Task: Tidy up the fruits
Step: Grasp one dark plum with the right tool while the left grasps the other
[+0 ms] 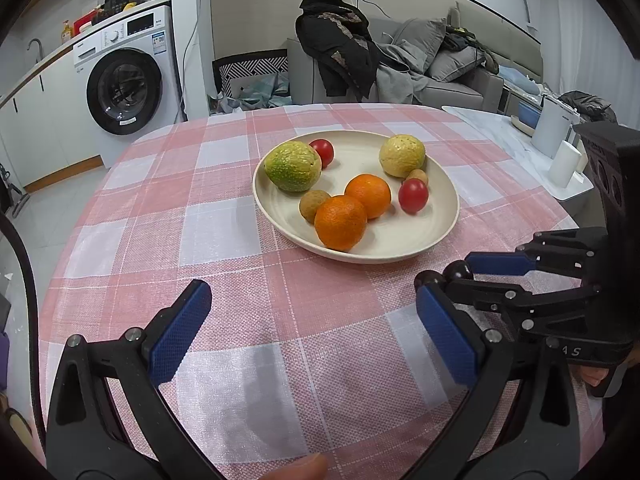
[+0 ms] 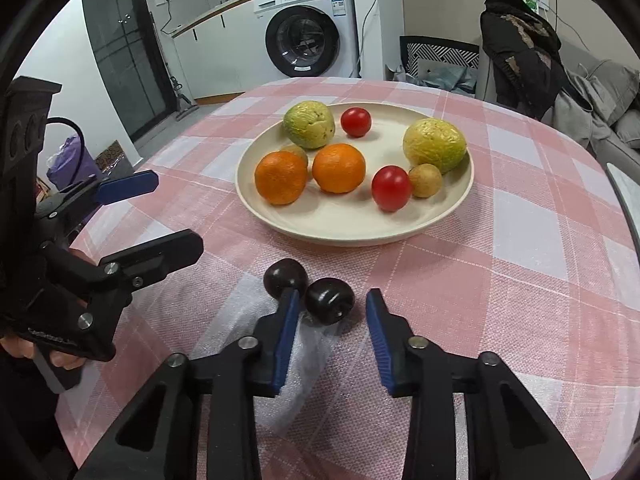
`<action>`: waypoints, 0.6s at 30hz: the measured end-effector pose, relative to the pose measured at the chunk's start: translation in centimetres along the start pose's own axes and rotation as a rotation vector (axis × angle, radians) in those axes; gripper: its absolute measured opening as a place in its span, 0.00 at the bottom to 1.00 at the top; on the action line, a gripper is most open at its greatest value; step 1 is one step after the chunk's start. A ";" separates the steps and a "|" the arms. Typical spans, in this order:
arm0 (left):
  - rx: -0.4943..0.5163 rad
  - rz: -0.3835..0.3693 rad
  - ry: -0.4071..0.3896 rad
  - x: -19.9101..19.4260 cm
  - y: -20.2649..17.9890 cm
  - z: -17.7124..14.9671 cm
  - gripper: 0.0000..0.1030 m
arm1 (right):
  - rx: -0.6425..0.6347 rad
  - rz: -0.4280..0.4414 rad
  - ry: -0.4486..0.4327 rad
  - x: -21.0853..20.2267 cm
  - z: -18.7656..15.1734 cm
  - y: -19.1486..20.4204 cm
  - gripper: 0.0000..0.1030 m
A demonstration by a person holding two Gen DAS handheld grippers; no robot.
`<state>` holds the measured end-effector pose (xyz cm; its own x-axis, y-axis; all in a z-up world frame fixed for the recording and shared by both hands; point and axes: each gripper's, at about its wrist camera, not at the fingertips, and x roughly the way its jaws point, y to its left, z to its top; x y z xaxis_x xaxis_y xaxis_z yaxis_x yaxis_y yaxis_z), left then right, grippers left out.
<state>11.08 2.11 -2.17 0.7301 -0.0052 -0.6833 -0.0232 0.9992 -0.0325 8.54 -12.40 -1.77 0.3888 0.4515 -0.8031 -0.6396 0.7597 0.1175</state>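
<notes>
**Dark plums in front of the plate**

Dark plum (image 2: pixel 330 300) lies on the pink checked cloth (image 2: pixel 520 280) at lower middle, near the cream plate (image 2: pixel 352 236). It sits between the jaws of my right gripper (image 2: pixel 333 295), which are narrow but not pressing: one pad touches, the other stands apart. My left gripper (image 1: pixel 312 288) is wide and empty.
</notes>
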 end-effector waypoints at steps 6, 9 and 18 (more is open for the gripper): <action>-0.001 0.000 0.000 0.0 0.0 0.0 0.99 | -0.021 0.002 -0.009 -0.4 -0.4 0.5 0.25; -0.002 -0.006 0.001 0.0 0.0 0.0 0.99 | -0.026 -0.006 -0.021 -1.0 -0.5 0.4 0.25; -0.010 -0.066 0.052 0.9 -1.5 -0.4 0.99 | 0.012 -0.021 -0.049 -2.7 -1.0 -1.1 0.25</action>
<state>11.52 0.59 -3.05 0.6939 -0.0734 -0.7163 0.0166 0.9962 -0.0860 7.56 -14.95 -0.29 0.4341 0.4580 -0.7757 -0.6235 0.7743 0.1083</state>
